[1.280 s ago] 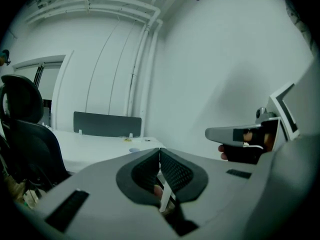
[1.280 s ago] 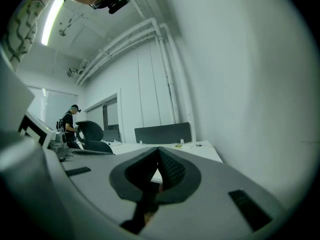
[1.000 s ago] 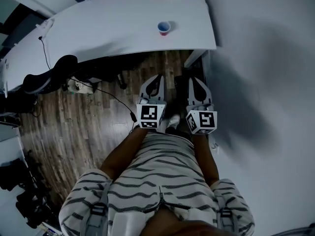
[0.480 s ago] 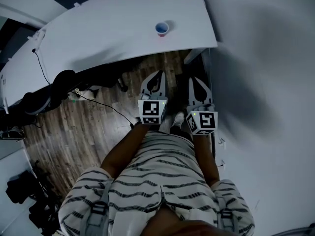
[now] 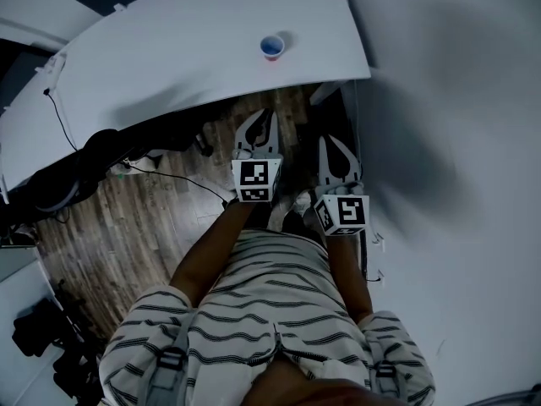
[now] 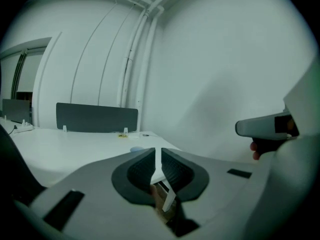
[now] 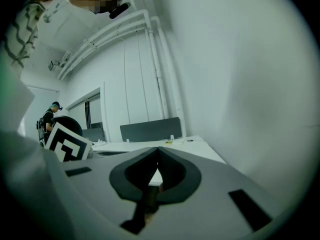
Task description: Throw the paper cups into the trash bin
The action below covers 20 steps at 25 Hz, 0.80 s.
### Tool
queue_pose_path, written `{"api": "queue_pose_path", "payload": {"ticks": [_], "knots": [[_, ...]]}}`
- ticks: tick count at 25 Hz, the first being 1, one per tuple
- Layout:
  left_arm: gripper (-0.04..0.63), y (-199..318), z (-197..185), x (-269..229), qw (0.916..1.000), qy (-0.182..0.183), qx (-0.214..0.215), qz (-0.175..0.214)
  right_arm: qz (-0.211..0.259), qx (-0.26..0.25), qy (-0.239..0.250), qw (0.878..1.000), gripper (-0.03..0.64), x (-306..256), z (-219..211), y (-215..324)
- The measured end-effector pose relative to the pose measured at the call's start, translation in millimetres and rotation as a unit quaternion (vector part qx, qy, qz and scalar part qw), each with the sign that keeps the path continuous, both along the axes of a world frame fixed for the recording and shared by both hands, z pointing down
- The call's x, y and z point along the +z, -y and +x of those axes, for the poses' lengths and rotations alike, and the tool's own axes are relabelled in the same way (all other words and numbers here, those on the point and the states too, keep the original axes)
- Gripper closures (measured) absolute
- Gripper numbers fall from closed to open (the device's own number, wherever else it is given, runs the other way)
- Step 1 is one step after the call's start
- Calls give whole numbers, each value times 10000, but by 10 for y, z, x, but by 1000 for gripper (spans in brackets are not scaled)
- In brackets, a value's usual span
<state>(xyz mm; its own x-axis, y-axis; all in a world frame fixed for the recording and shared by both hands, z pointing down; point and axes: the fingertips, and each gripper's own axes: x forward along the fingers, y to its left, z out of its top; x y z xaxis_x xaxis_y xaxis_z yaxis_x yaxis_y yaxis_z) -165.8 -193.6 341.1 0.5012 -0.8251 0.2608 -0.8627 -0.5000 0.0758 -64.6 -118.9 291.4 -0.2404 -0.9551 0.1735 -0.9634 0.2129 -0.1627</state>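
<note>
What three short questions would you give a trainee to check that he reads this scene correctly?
1. True or false: the paper cup stands upright on the white table, out of both grippers.
2. Choose one. The jaws of the left gripper are: A) together, with nothing between them; B) closed on a cup; C) wide apart.
3. Fill in the word: the head view shows ___ paper cup(s).

Key: 1 true; 2 A; 3 one.
</note>
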Motion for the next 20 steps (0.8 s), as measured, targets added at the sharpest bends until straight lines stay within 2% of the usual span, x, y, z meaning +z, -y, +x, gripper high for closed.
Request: {"api": "queue_pose_path", "payload": {"ticks": [12, 20], "knots": [[512, 403, 92, 244, 9998, 79, 40, -163, -145, 47, 28, 9999, 606, 124, 9, 71], [485, 706, 88, 453, 9996, 96, -88, -251, -259, 94, 22, 9996, 606, 214, 55, 96]]}}
